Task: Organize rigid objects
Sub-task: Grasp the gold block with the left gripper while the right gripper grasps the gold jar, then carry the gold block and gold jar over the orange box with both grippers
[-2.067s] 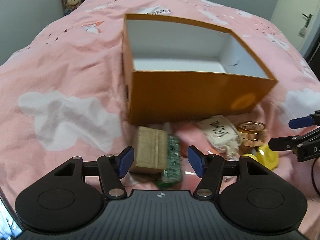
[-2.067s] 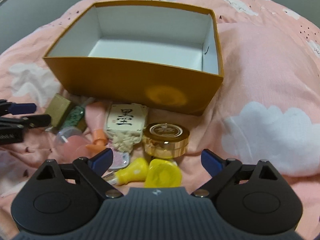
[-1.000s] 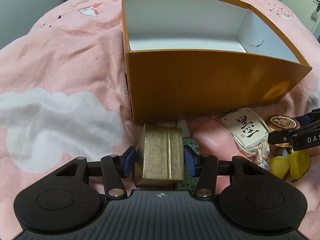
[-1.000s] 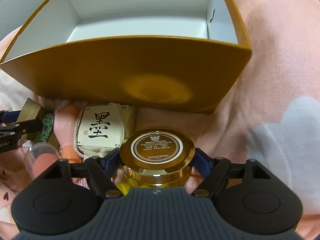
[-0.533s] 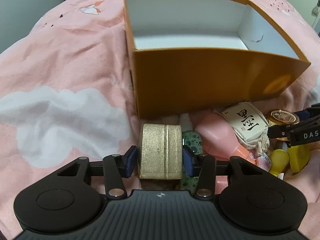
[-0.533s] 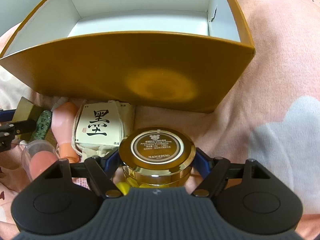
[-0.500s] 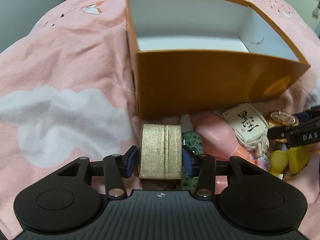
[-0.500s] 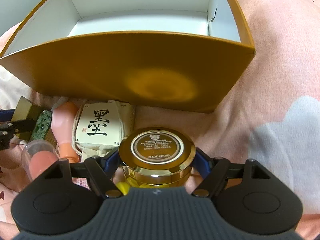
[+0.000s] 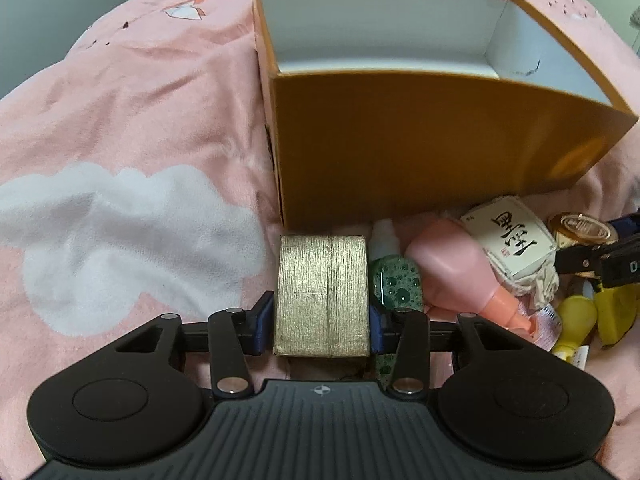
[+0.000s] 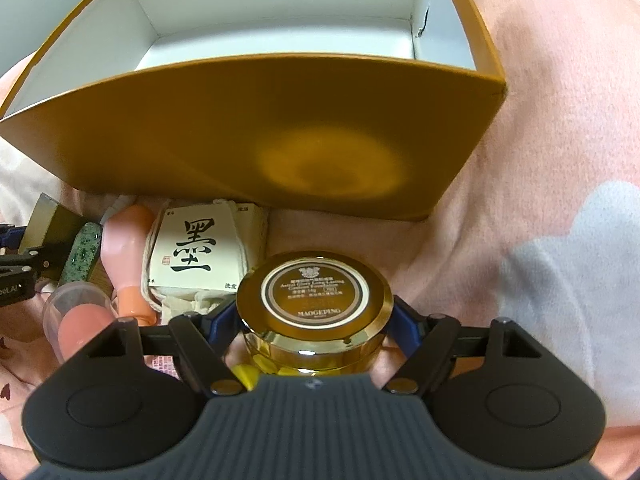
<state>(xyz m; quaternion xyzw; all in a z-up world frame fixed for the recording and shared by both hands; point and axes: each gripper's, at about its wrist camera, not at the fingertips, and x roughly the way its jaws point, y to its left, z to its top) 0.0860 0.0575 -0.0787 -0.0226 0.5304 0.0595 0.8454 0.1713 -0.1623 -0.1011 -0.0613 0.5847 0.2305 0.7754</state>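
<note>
An open orange box (image 9: 420, 140) with a white inside stands on the pink bedspread; it also shows in the right wrist view (image 10: 256, 132). My left gripper (image 9: 320, 328) is shut on a small gold box (image 9: 322, 292), held just above the bed in front of the orange box. My right gripper (image 10: 312, 324) is shut on a round gold jar (image 10: 314, 300) with a brown label lid, also in front of the orange box. The jar shows at the right in the left wrist view (image 9: 580, 228).
Between the grippers lie a green speckled bottle (image 9: 396, 280), a pink bottle (image 9: 460, 268), a white pouch with a black character card (image 10: 192, 248), a clear cap (image 10: 76, 304) and yellow items (image 9: 592, 316). The pink bedspread (image 9: 120, 120) spreads left and right.
Both grippers have lifted slightly with their objects and moved closer to the orange box. The grips stay the same.
</note>
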